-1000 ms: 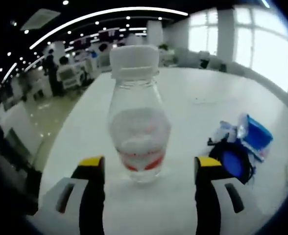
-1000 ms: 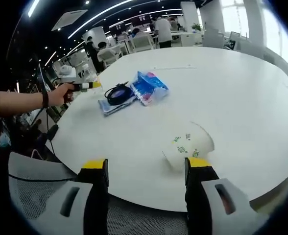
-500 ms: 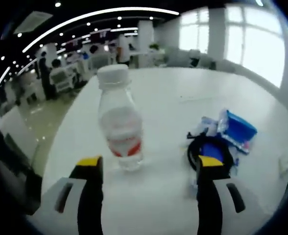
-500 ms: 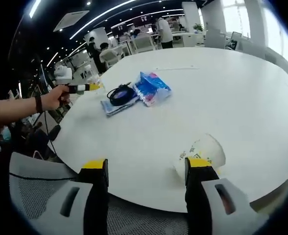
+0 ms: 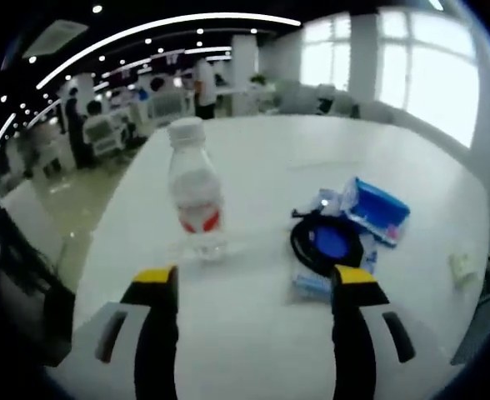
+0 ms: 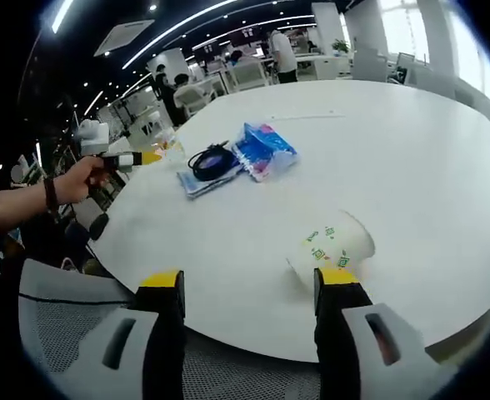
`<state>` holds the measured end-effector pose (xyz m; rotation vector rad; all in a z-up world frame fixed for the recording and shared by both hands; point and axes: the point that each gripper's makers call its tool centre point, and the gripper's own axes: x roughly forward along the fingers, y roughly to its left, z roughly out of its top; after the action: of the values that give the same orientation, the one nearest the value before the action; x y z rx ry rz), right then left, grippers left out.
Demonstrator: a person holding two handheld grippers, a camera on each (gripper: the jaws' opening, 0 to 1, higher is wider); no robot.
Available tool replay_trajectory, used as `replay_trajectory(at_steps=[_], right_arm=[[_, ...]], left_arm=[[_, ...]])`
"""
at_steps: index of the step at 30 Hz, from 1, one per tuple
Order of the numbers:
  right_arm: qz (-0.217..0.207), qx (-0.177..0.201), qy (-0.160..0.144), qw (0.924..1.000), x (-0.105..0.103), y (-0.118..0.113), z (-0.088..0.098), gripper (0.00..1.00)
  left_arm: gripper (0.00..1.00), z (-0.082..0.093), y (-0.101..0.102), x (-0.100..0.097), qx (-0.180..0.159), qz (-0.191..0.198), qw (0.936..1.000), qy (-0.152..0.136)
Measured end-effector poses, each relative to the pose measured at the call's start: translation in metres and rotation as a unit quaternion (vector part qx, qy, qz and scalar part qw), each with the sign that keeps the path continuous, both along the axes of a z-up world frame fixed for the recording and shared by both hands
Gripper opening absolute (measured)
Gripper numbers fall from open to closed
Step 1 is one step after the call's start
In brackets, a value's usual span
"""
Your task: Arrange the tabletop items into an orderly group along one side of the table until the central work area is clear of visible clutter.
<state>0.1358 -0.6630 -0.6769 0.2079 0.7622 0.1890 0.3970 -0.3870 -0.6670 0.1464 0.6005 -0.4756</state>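
Your left claw is wide apart, holding nothing. The water bottle stands upright on the white desk, cap up, just ahead of the left jaw. The black cable coil lies on a blue pack right of it, beside the blue tissue pack. Your right claw gapes wide over the paper cup, which lies on its side, mouth pointing away to the right.
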Motion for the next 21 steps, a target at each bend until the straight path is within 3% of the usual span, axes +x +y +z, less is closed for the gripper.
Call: replay_trajectory(at_steps=[3, 8, 16, 21], right_arm=[[-0.001, 0.004, -0.005, 1.0000, 0.001, 0.000, 0.002, 0.62], [0.001, 0.009, -0.007, 0.9999, 0.001, 0.002, 0.003, 0.62], [0.004, 0.014, -0.010, 0.9998, 0.001, 0.004, 0.003, 0.62], [0.007, 0.018, -0.010, 0.9998, 0.001, 0.006, 0.003, 0.62]], left_arm=[[0.73, 0.000, -0.004, -0.013, 0.012, -0.016, 0.9998, -0.001], [0.73, 0.006, -0.003, -0.028, 0.003, -0.010, 0.9999, -0.004], [0.73, 0.011, 0.004, -0.042, -0.006, 0.004, 0.9999, -0.007], [0.75, 0.008, 0.003, -0.052, 0.002, -0.008, 0.9999, -0.006]])
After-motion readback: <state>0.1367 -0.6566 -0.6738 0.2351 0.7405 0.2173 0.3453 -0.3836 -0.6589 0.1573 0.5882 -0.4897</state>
